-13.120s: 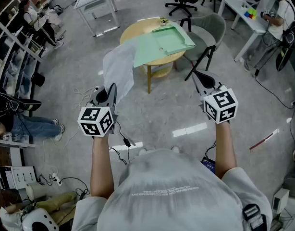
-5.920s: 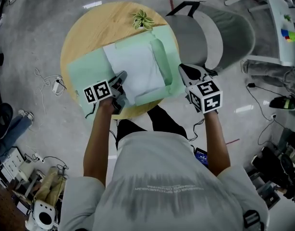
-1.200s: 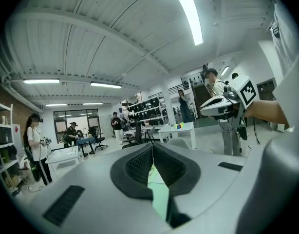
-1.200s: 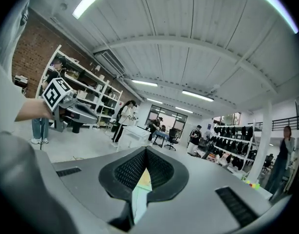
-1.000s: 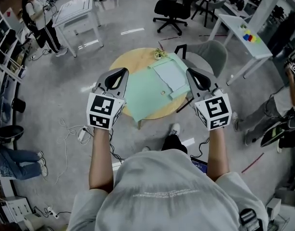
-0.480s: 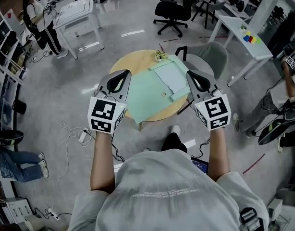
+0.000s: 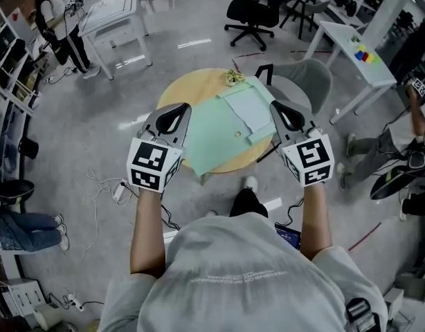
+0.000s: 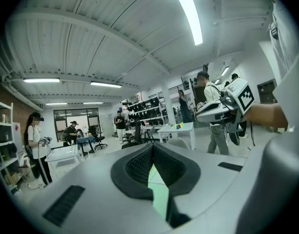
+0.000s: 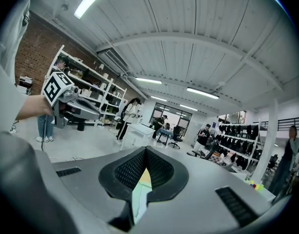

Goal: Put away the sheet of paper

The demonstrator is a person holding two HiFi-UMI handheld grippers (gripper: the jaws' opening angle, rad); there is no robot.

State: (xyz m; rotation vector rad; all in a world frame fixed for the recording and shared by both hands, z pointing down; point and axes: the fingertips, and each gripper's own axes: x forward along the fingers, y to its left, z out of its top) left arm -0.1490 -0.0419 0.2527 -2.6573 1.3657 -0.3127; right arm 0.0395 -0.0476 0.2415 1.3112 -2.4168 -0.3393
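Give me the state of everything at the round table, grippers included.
Left gripper: shut, empty.
Right gripper: shut, empty.
Green folder: open, flat on the table.
Sheet of paper: lying flat in the folder.
Grey chair: unoccupied.

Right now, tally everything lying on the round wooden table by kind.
Green folder: 1
Sheet of paper: 1
Small plant: 1
Total: 3

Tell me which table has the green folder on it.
The round wooden table in the middle: the green folder lies on it. The white table at upper left and the white table at right hold none.
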